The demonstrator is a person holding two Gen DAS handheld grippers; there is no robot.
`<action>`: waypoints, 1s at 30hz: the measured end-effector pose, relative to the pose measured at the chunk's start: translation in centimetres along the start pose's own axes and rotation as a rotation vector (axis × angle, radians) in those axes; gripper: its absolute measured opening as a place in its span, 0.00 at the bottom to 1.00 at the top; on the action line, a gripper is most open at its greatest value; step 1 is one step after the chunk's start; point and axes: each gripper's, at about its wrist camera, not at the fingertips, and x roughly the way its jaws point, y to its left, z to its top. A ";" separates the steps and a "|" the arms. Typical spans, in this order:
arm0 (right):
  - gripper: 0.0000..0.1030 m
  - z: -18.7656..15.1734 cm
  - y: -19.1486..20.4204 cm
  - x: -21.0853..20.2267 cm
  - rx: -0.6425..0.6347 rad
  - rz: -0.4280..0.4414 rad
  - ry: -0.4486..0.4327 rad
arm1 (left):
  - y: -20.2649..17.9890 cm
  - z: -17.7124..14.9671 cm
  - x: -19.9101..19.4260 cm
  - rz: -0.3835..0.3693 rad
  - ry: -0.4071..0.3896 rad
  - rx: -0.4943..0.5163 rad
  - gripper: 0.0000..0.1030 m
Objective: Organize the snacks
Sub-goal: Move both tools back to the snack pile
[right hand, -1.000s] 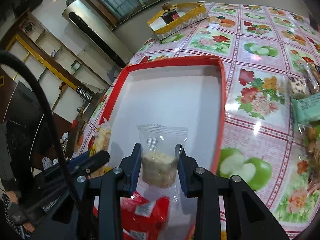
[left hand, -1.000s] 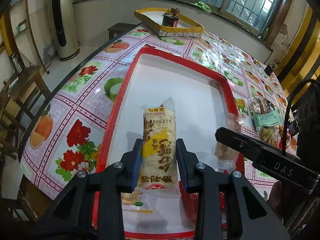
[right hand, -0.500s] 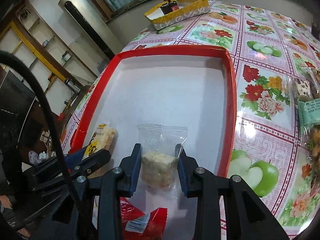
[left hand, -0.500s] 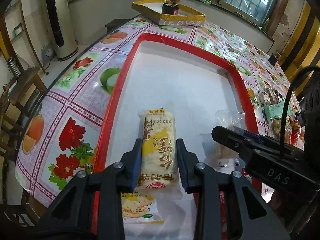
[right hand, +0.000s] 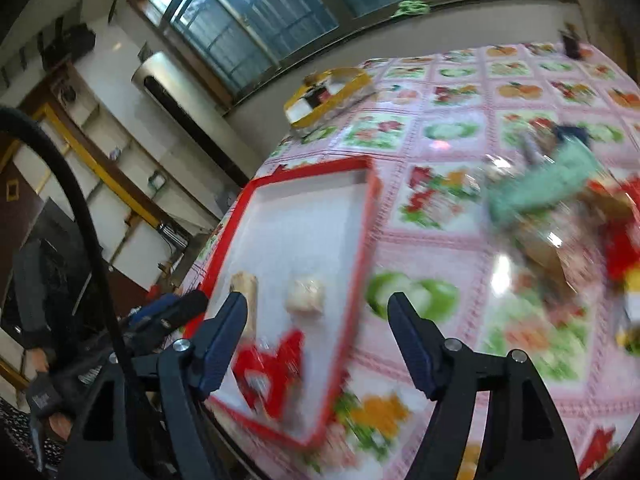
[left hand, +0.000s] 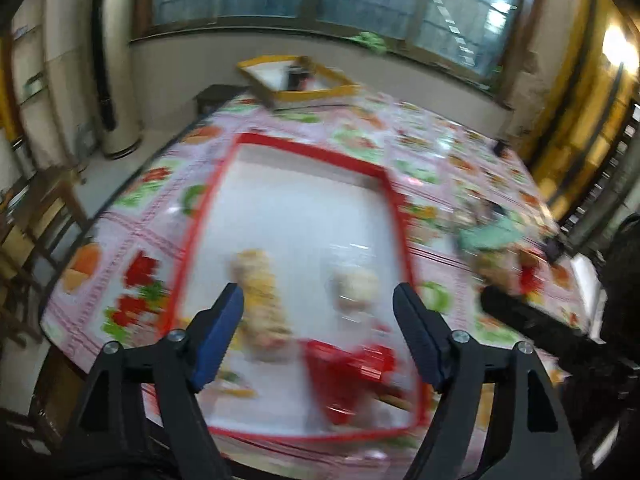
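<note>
A red-rimmed white tray [left hand: 394, 208] lies on the flowered tablecloth; it also shows in the right wrist view [right hand: 362, 256]. In it lie a yellow cracker packet [left hand: 262, 296], a clear-wrapped rice cake [left hand: 356, 286] and a red packet [left hand: 348, 364]. The same three show in the right wrist view: cracker packet [right hand: 246, 292], rice cake [right hand: 306, 296], red packet [right hand: 272, 364]. My left gripper [left hand: 318, 332] is open and empty, raised above the tray's near end. My right gripper [right hand: 316, 340] is open and empty, above the tray's right rim. Both views are blurred.
A pile of loose snacks with a green packet [right hand: 548, 184] lies on the table right of the tray; the pile also shows in the left wrist view [left hand: 492, 236]. A yellow-rimmed tray [left hand: 296, 80] stands at the far table edge. Wooden chairs [left hand: 28, 216] stand left.
Both grippers have opened and let go of their snacks, which now lie in the tray. Both have lifted and pulled back; the right one has swung toward the snack pile.
</note>
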 end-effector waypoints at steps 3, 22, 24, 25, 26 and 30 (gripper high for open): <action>0.71 -2.0 -2.7 -1.4 0.043 -0.011 0.011 | -3.7 -0.7 0.1 -0.077 0.024 0.058 0.77; 0.70 -2.3 -14.8 -10.1 0.094 -0.271 -0.015 | -13.6 -3.7 2.7 -0.137 0.149 0.182 0.77; 0.70 -1.8 -15.6 -10.4 0.079 -0.301 -0.021 | -13.8 -3.8 2.9 -0.135 0.153 0.185 0.77; 0.70 -1.7 -16.0 -10.7 0.072 -0.311 -0.026 | -13.9 -3.8 3.0 -0.137 0.156 0.186 0.77; 0.71 -1.2 -16.3 -10.8 0.066 -0.327 -0.030 | -14.0 -3.9 3.1 -0.138 0.159 0.188 0.77; 0.71 -0.8 -18.4 -9.9 0.084 -0.363 0.024 | -14.1 -3.9 3.5 -0.139 0.166 0.192 0.78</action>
